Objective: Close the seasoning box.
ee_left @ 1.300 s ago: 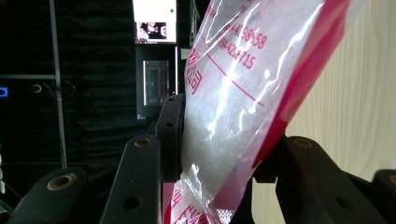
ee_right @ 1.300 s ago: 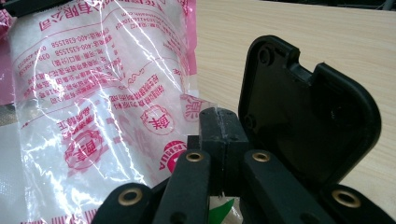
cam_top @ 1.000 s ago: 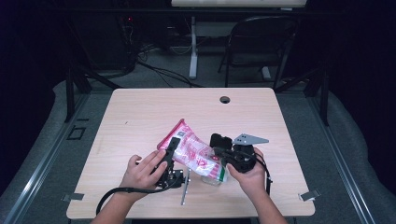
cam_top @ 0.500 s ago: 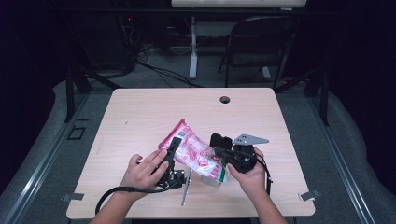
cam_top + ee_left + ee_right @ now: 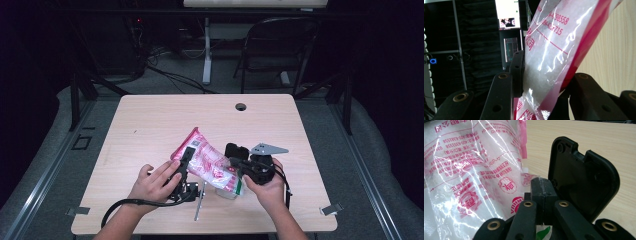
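One table (image 5: 150, 125) stood in the high view, its far half bare wood with a single cable hole (image 5: 241, 106) near the far edge, leaving wide room there and along both side edges. Behind it stood one folding chair (image 5: 280, 47).

One bag (image 5: 207, 162), clear plastic with pink print and white grains inside, lay slanted on the near half of the table, its pink sealed end pointing away from the person and its other end toward the near edge. All the work sat close to that near edge, with little room before it.

Two grippers held the bag. The left gripper (image 5: 183, 167), under the left hand (image 5: 152, 184), had its jaws partly closed with the bag's pink edge pressed between them, as the left gripper view showed on the bag (image 5: 554, 50). The right gripper (image 5: 239, 167), in the right hand (image 5: 267, 187), had its jaws fully together, pinching a thin flap of the bag's film (image 5: 534, 178) in the right gripper view.

One cable (image 5: 130, 205) trailed from the left gripper along the near edge.
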The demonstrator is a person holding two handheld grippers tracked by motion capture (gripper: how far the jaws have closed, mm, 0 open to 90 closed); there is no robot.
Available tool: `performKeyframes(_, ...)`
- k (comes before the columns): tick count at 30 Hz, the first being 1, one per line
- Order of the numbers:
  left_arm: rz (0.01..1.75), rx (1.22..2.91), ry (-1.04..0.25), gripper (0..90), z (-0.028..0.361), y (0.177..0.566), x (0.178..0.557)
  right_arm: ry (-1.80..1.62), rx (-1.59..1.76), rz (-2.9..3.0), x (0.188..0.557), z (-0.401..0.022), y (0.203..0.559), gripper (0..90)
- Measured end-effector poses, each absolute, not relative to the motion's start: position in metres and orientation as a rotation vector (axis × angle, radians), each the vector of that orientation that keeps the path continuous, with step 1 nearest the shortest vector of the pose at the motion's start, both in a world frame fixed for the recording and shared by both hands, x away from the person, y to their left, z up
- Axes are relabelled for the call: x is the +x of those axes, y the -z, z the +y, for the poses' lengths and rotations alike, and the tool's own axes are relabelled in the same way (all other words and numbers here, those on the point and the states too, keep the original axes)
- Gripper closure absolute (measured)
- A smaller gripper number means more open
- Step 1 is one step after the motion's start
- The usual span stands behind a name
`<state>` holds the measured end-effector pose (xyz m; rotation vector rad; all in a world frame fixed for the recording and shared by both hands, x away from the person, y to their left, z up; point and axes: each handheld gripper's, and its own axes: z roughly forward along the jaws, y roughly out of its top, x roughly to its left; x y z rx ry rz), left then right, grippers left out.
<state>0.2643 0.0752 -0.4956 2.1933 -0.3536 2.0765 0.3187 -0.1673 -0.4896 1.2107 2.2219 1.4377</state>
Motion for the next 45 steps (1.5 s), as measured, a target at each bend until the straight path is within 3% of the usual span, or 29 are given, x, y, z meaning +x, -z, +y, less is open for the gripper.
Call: performKeyframes(45, -0.446, 2.199, -2.094, 66.6, 0.0728, 0.4881, 0.2635, -1.443, 1.218, 2.221, 0.3200, -0.1667, 0.4901, 90.0)
